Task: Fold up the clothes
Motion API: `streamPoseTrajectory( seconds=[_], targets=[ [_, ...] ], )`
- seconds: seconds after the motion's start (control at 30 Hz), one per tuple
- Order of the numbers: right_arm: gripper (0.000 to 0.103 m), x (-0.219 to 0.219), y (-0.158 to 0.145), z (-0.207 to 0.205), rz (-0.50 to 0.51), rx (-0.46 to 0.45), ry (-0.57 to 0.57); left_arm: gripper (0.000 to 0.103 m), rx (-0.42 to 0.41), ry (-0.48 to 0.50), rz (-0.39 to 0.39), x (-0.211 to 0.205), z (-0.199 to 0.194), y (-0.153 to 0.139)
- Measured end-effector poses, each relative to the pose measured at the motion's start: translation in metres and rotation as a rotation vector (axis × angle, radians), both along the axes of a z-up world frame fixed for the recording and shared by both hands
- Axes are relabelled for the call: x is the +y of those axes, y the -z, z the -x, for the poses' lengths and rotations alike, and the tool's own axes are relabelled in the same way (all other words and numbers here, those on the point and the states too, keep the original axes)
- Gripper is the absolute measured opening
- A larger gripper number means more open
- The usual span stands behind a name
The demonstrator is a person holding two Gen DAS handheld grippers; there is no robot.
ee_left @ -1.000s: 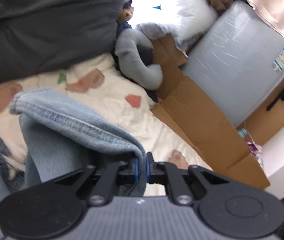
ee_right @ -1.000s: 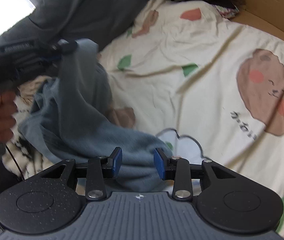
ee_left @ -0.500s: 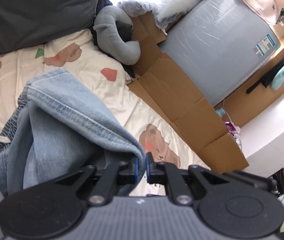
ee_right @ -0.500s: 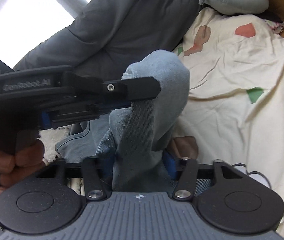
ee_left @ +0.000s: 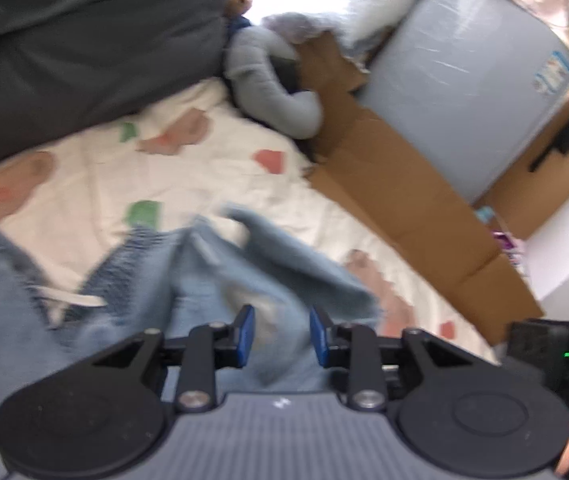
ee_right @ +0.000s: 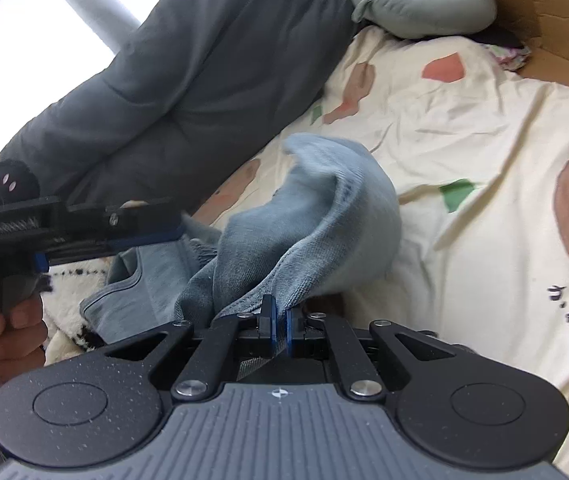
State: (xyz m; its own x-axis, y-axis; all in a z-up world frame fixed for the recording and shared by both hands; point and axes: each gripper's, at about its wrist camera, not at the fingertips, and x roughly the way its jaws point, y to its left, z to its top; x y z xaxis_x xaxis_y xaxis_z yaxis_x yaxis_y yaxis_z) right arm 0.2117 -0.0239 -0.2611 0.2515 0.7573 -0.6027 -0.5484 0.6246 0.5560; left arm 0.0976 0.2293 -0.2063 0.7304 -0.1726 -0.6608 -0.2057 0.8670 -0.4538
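Note:
Light blue denim shorts [ee_left: 220, 276] lie bunched on a cream printed bedsheet [ee_left: 224, 160]. My left gripper [ee_left: 282, 336] is open, its blue pads apart just above the denim, holding nothing. My right gripper [ee_right: 279, 326] is shut on a hem of the denim shorts [ee_right: 324, 224], which drape up and over in a hump. In the right wrist view the left gripper [ee_right: 136, 220] shows from the side at left, held by a hand, just beside the cloth. The left wrist view is blurred.
A dark grey duvet [ee_left: 84, 40] lies along the far side of the bed. A grey neck pillow [ee_left: 272, 92], flattened cardboard [ee_left: 396, 200] and a wrapped grey box [ee_left: 464, 80] border the bed on the right. A fleecy white blanket [ee_right: 72, 284] lies under the shorts.
My left gripper opened and let go of the denim, which dropped onto the sheet. My right gripper closed on the denim hem.

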Motion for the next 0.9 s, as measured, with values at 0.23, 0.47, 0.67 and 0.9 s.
streamPoseTrajectory(
  seconds=[0.23,0.47,0.67,0.9],
  targets=[
    [0.002,-0.039,0.0,-0.012,0.026,-0.004,0.094,0.057,0.074,-0.089,-0.123,0.037,0.011,0.001],
    [0.002,-0.089,-0.01,-0.022,0.071,-0.036,0.207,0.064,0.135,-0.219,-0.238,0.079,0.025,0.003],
    [0.002,-0.134,-0.027,-0.027,0.13,-0.061,0.323,0.07,0.153,-0.259,-0.3,0.097,0.03,0.006],
    [0.002,-0.178,-0.051,-0.019,0.206,-0.055,0.436,0.07,0.168,-0.279,-0.314,0.105,0.03,0.015]
  ],
)
